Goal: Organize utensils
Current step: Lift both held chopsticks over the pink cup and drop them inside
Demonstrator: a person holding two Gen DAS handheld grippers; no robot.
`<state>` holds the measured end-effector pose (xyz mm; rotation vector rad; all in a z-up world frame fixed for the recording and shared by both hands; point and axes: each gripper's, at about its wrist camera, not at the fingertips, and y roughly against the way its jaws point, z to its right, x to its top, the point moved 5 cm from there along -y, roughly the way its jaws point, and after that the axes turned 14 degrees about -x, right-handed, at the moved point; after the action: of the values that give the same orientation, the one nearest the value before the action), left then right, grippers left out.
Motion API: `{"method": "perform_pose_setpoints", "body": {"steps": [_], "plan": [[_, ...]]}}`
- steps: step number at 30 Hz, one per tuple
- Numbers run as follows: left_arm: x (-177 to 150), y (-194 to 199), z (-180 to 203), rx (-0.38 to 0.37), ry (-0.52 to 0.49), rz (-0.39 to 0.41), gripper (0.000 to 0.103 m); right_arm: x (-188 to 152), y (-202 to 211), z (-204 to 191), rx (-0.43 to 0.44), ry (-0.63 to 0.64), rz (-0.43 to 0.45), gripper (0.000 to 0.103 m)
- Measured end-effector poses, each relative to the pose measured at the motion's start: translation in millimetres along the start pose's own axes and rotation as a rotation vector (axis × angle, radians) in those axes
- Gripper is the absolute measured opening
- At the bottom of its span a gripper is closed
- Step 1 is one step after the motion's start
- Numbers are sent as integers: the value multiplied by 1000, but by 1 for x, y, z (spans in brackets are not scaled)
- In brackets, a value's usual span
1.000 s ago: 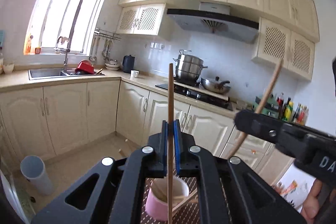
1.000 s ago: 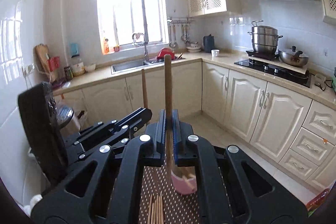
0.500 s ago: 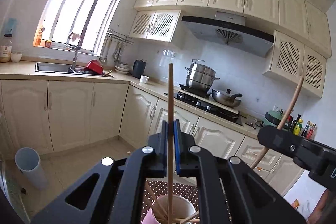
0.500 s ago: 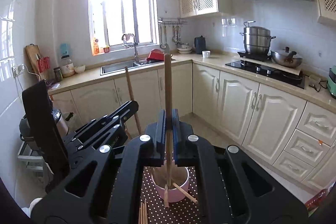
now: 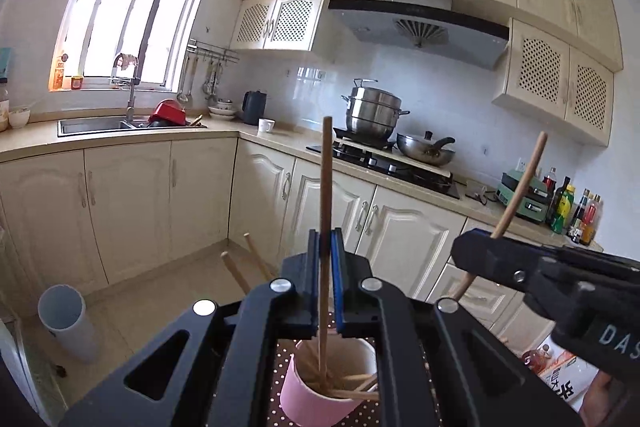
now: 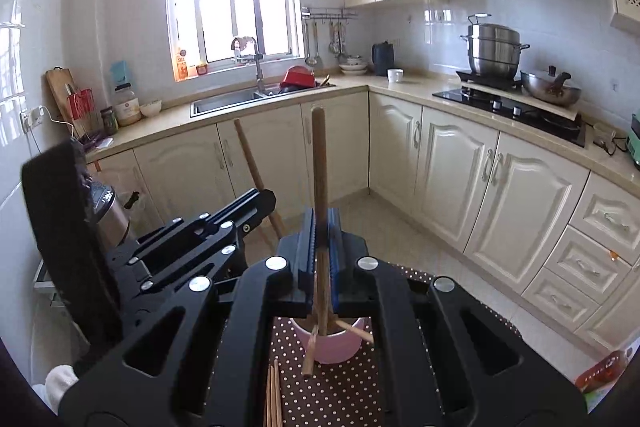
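Just below the left gripper [image 5: 325, 267], a pink cup [image 5: 320, 393] is sitting on the dotted mat [image 6: 340, 387]. Its jaws are clamping an upright chopstick [image 5: 325, 211]; the right gripper [image 6: 319, 247] is likewise pinching a darker chopstick [image 6: 319, 163] above the cup.

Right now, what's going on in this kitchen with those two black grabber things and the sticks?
A person is sorting chopsticks into a pink cup that stands on a dotted mat. The left gripper is shut on one chopstick, held upright with its lower end inside the cup among others. The right gripper is shut on a darker chopstick, also upright over the cup; whether its tip is inside is unclear. More chopsticks lie on the mat, not yet collected.
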<state>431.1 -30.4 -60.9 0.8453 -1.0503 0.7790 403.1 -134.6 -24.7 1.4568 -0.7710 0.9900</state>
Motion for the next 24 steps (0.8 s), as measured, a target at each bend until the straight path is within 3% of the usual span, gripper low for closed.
{"method": "perform_pose_setpoints", "body": {"steps": [3, 4, 9, 18, 24], "plan": [[-2, 4, -1, -5, 8, -18, 36, -5, -2, 0, -1, -8, -17, 6], [-3, 6, 0, -7, 10, -17, 39, -6, -3, 0, -2, -8, -23, 6], [-5, 16, 1, -6, -3, -31, 40, -13, -8, 0, -7, -5, -52, 6], [0, 40, 5, -5, -8, -25, 56, -17, -2, 3, -21, -28, -59, 7], [2, 56, 7, 7, 0, -27, 60, -17, 9, 6, -31, -31, -57, 7]]}}
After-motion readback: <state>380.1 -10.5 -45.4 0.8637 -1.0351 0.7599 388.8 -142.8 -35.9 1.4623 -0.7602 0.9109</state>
